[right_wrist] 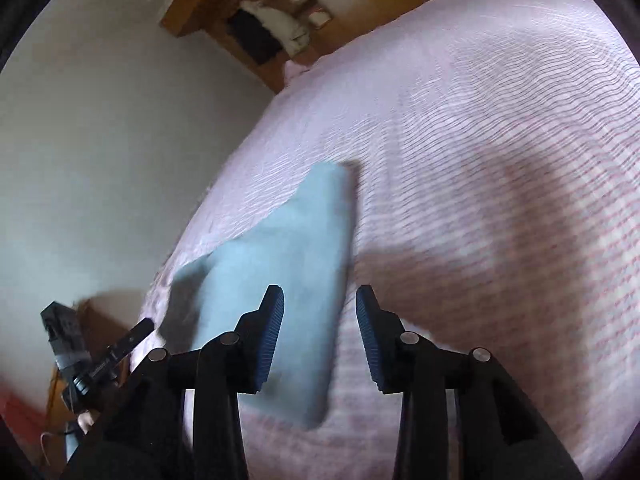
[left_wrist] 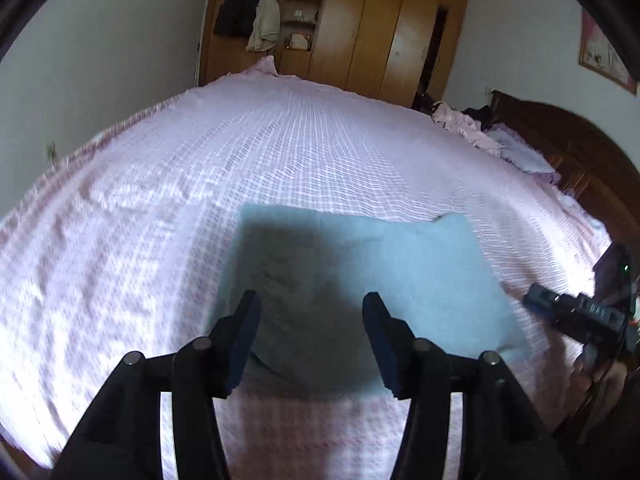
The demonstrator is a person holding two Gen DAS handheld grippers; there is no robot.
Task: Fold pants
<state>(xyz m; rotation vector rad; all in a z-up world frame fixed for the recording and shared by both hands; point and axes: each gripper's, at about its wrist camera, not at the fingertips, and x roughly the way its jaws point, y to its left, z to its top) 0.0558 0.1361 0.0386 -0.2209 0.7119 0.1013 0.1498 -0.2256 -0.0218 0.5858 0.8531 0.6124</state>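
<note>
We saw one pair of pants [left_wrist: 360, 280], light blue, lying flat on the pink bedspread [left_wrist: 280, 152] as a compact rectangle, near the bed's front edge. We judged the fold essentially done: edges looked squared, only one far corner sat slightly raised.

Left gripper [left_wrist: 312, 340] hung above the pants' near edge, jaws spread, nothing between them, pads not touching the cloth. We read that as a release so the bundle could rest on its own. Right gripper [right_wrist: 320, 336] was off the pants' right side, over bare bedspread, jaws parted and empty, with only its left finger overlapping the cloth in view. Likely it was clear of the pants so as not to drag the fold open. Both frames were blurred, so fine creases could not be told.

Count: one pants, two grippers, one bed. Far beyond the pants stood one wooden wardrobe [left_wrist: 360, 32] with two garments hanging on it, and a heap of pinkish clothes [left_wrist: 472, 128] by the headboard [left_wrist: 580, 140]; items there could not be counted.
</note>
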